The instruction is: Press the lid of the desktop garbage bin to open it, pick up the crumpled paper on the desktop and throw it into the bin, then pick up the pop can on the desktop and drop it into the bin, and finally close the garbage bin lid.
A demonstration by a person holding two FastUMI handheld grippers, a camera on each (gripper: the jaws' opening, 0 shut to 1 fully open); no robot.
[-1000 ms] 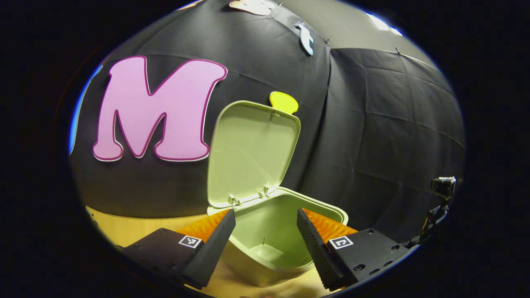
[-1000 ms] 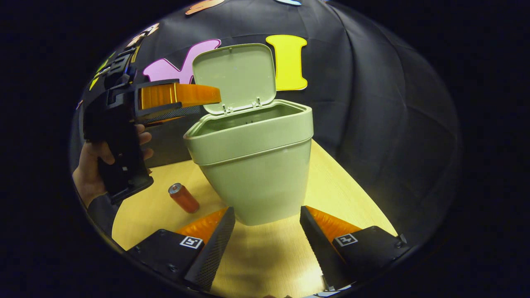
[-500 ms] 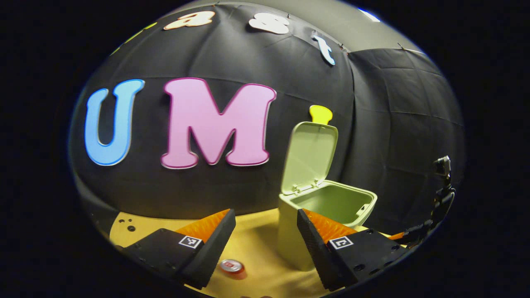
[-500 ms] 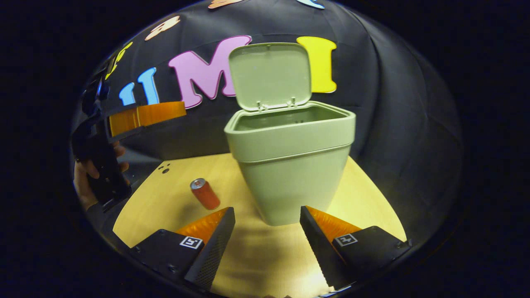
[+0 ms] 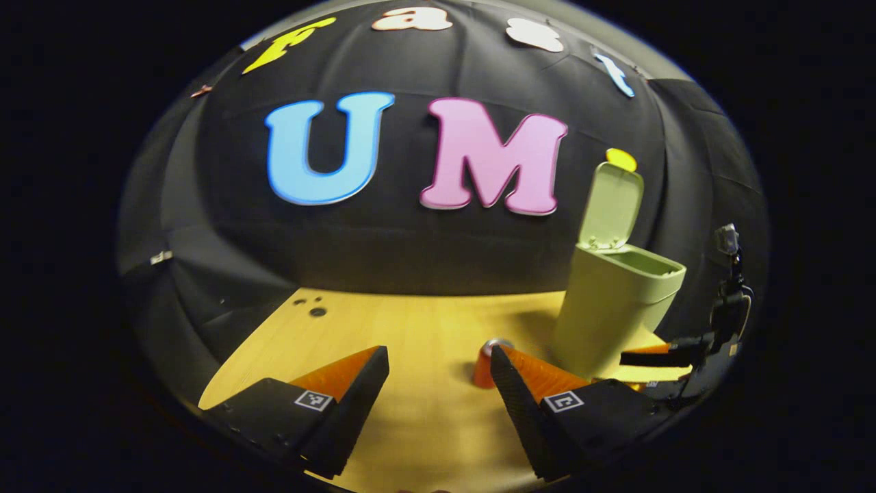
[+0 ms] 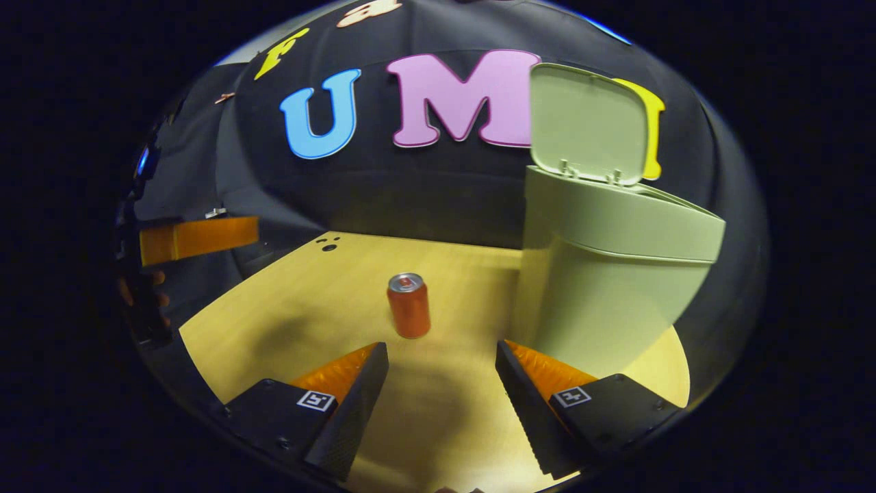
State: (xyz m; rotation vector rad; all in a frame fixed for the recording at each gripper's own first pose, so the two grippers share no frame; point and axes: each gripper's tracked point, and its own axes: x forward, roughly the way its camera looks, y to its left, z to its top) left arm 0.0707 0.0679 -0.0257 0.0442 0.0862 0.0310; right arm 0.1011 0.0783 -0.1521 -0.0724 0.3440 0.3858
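Note:
The pale green bin point(image 6: 616, 287) stands on the wooden table with its lid point(image 6: 587, 123) hinged up and open. A red pop can point(image 6: 409, 305) stands upright to the bin's left, ahead of my right gripper point(image 6: 441, 383), which is open and holds nothing. In the left gripper view the bin point(image 5: 612, 308) is at the right with its lid point(image 5: 611, 205) up, and the can point(image 5: 483, 363) peeks out from behind one finger. My left gripper point(image 5: 438, 383) is open and holds nothing. It appears far left in the right gripper view point(image 6: 198, 236), held by a hand point(image 6: 140, 294).
The light wooden table point(image 6: 308, 294) stretches left of the can, with small holes point(image 6: 330, 243) near its far edge. A small camera on a stand point(image 5: 727, 239) sits at the right beyond the bin. The other gripper point(image 5: 657, 355) reaches in low at the right of the left gripper view.
My left gripper has drawn back and to the left from over the open bin. The right gripper has swung left from facing the bin, bringing the can to the middle.

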